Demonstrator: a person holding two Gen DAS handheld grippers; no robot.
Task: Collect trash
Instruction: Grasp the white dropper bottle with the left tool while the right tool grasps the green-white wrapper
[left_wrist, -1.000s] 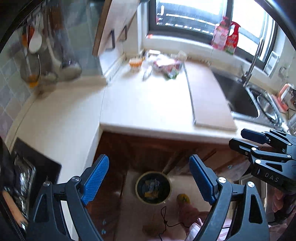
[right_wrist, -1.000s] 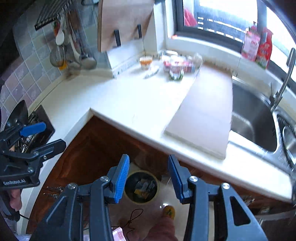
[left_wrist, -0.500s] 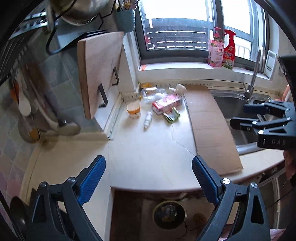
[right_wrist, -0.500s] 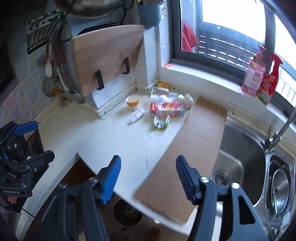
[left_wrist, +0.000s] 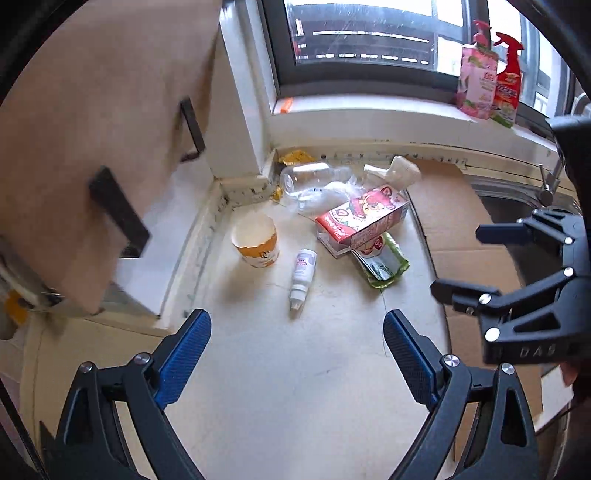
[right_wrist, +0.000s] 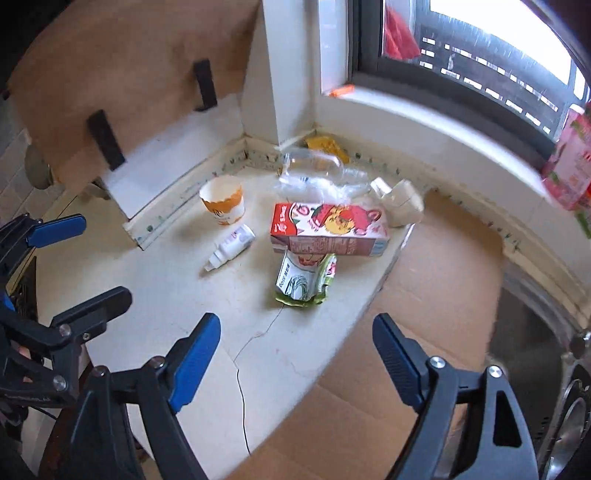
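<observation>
Trash lies in the counter's far corner: a red drink carton (left_wrist: 364, 221) (right_wrist: 328, 229), a green pouch (left_wrist: 382, 264) (right_wrist: 304, 280) under its near end, a small white bottle (left_wrist: 303, 275) (right_wrist: 231, 249) on its side, an orange-and-white paper cup (left_wrist: 256, 242) (right_wrist: 223, 203), a clear plastic bottle (left_wrist: 314, 181) (right_wrist: 314, 170), a crumpled white wad (left_wrist: 400, 171) (right_wrist: 400, 199) and a yellow wrapper (left_wrist: 295, 157) (right_wrist: 327, 146). My left gripper (left_wrist: 297, 345) is open and empty, short of the white bottle. My right gripper (right_wrist: 295, 345) is empty, its jaws opening wide, short of the green pouch.
A flat cardboard sheet (left_wrist: 461, 229) (right_wrist: 424, 288) covers the counter right of the trash. A sink (right_wrist: 532, 354) lies further right. A wooden board (left_wrist: 92, 147) (right_wrist: 122, 74) leans on brackets at the left. Two spray bottles (left_wrist: 487, 88) stand on the windowsill.
Both grippers swept from over the floor bin up and across the counter toward the trash pile in the corner. The right gripper's jaws widened from narrow to wide.
</observation>
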